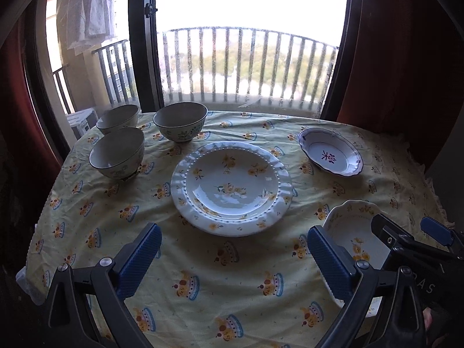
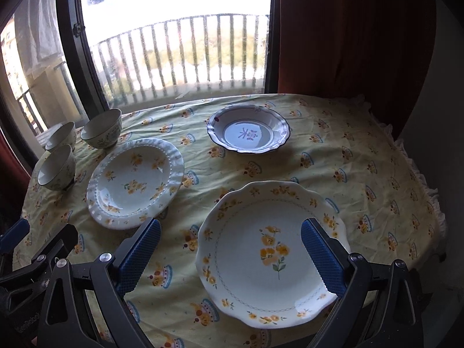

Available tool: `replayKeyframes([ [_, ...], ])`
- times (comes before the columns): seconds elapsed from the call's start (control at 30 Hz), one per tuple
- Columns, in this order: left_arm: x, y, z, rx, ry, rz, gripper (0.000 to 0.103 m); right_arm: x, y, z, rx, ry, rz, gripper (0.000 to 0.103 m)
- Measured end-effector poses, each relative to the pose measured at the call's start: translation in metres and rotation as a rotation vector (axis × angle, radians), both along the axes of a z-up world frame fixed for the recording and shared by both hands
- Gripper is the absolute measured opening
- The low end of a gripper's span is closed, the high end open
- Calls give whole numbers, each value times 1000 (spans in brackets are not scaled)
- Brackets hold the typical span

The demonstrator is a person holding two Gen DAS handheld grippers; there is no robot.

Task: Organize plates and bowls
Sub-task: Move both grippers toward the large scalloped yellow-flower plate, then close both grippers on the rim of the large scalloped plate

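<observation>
Three floral bowls stand at the table's far left: one nearest (image 1: 117,152) (image 2: 56,167), one behind it (image 1: 118,118) (image 2: 61,135), one to the right (image 1: 179,121) (image 2: 101,128). A ribbed floral plate (image 1: 230,187) (image 2: 134,182) lies in the middle. A blue-rimmed dish (image 1: 330,152) (image 2: 248,133) lies at the far right. A scalloped yellow-flower plate (image 2: 272,253) (image 1: 352,229) lies near right. My left gripper (image 1: 232,264) is open above the cloth, in front of the ribbed plate. My right gripper (image 2: 230,256) is open, its right finger over the scalloped plate.
The round table wears a yellow patterned cloth (image 1: 203,284) (image 2: 362,174). A window with balcony railing (image 1: 246,63) is close behind the table. Red curtains (image 1: 406,58) (image 2: 348,29) hang at the right. The table's edge falls away on the left and right.
</observation>
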State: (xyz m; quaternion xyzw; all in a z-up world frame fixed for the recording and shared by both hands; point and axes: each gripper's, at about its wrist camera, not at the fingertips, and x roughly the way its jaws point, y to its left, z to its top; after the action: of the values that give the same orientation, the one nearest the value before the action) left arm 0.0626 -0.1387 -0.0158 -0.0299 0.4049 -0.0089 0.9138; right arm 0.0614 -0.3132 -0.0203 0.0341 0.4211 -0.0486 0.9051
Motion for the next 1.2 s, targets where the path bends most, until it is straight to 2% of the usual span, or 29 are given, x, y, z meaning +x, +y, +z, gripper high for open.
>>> replayKeyframes([
  [0.33, 14, -67, -31, 1, 42, 66, 98, 31, -66, -30, -3, 49, 57, 97],
  [0.53, 18, -95, -57, 20, 82, 53, 97, 40, -92, -58, -15, 97, 71, 96],
  [0.77, 23, -117, -86, -1, 147, 50, 91, 44, -112, -90, -14, 163, 61, 93],
  [1.07, 30, -137, -106, 26, 185, 30, 81, 47, -128, -119, 9, 218, 52, 89],
  [1.2, 36, -141, -114, 16, 228, 25, 69, 51, -128, -125, 24, 232, 74, 85],
])
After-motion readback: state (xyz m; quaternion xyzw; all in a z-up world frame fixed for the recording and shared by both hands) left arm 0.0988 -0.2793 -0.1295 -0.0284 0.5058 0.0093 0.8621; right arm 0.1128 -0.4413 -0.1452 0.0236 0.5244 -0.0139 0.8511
